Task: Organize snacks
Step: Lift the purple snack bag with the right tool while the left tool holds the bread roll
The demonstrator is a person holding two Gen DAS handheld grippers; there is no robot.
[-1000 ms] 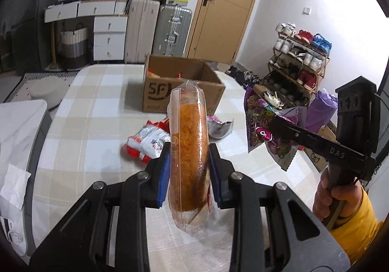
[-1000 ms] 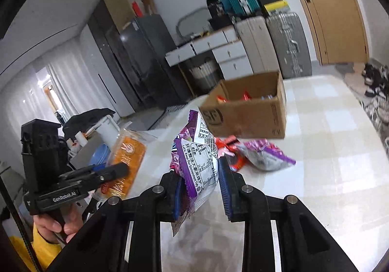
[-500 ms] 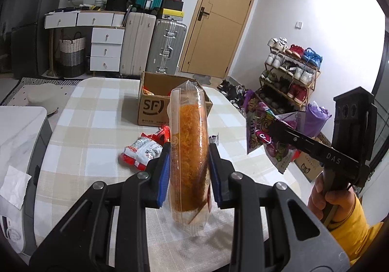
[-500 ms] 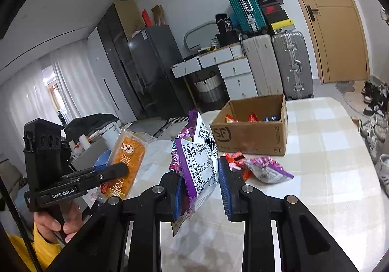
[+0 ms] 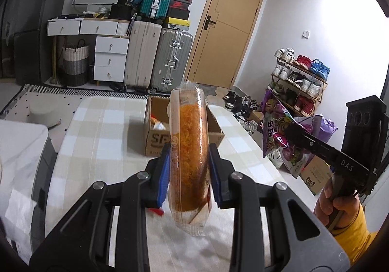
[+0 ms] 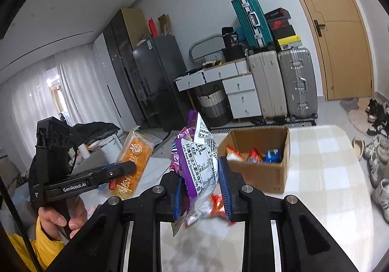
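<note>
Holding one snack in each tool, I have both packets lifted above the checked table [image 5: 102, 126] so they can travel straight to the cardboard box [image 6: 257, 174] ahead without dragging across the cloth. My left gripper [image 5: 188, 172] is closed on the orange bread packet [image 5: 188, 150], its blue pads pressing the two broad faces about halfway up; I grip it there, upright and edge-on to the camera, because the clear wrapper is soft and a hold near the middle should keep it from flopping. My right gripper [image 6: 200, 187] is clamped on the purple snack bag [image 6: 198, 162], pinching the crinkled lower part so the puffy top stands free above the jaws.

The box sits open-topped on the far part of the table, well apart from both packets, with a few red and blue wrappers [image 6: 252, 155] already inside (so I judge it to be the collecting place). Something red and blurred shows on the table just below the purple bag; I cannot tell what it is.

The bread packet is a long transparent sleeve around a golden, crumbly-looking loaf, with printed orange artwork on one face and a sealed flat end hanging below the pads. The purple bag is glossy foil, its white back panel of printed text and barcode facing my right camera
</note>
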